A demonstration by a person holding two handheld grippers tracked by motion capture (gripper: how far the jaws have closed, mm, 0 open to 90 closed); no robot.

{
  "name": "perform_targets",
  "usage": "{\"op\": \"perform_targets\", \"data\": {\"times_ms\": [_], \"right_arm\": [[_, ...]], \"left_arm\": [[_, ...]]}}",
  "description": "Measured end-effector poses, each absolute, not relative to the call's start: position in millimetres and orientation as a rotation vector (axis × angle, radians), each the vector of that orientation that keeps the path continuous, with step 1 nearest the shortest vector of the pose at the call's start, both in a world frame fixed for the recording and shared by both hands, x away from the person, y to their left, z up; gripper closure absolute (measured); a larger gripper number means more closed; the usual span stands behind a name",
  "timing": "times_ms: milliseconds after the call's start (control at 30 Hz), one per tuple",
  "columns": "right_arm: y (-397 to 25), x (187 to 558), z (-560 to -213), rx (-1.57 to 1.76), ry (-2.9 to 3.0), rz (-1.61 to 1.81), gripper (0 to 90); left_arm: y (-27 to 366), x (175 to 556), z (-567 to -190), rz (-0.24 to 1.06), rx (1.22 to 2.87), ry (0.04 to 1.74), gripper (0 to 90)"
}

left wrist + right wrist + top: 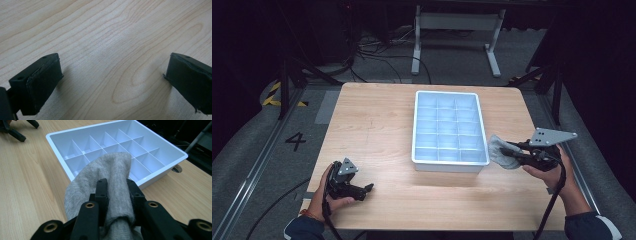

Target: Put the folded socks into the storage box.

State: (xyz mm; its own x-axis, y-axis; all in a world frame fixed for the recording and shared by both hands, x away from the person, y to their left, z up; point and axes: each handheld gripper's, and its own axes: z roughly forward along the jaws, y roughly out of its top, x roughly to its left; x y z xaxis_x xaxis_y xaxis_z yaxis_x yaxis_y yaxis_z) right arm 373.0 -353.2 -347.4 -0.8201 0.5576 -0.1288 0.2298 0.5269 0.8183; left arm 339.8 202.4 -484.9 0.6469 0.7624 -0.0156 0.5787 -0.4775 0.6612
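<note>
Down at the near left: left gripper, low over the bare wooden table, jaws wide apart, nothing between them. At the near right: right gripper, jaws squeezed tight on a grey cloth, held just off the right side of the white tray. In the right gripper view, near tray boxes hidden behind the cloth, and its lower end cut off. Farther back: floor, cables, a grey frame, all dark and hard to make out.

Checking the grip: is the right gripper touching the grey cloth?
Touching. The right gripper view shows the right gripper with its jaws clamped on the grey cloth.
</note>
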Motion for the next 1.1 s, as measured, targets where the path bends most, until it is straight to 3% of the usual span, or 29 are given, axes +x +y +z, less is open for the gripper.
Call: {"op": "perform_targets", "data": {"times_ms": [1100], "right_arm": [[-320.0, 400.5, -350.4, 0.613, 2.447, 1.107, 74.8]], "left_arm": [[202.4, 339.8, -484.8, 0.372, 2.224, 1.038, 0.7]]}}
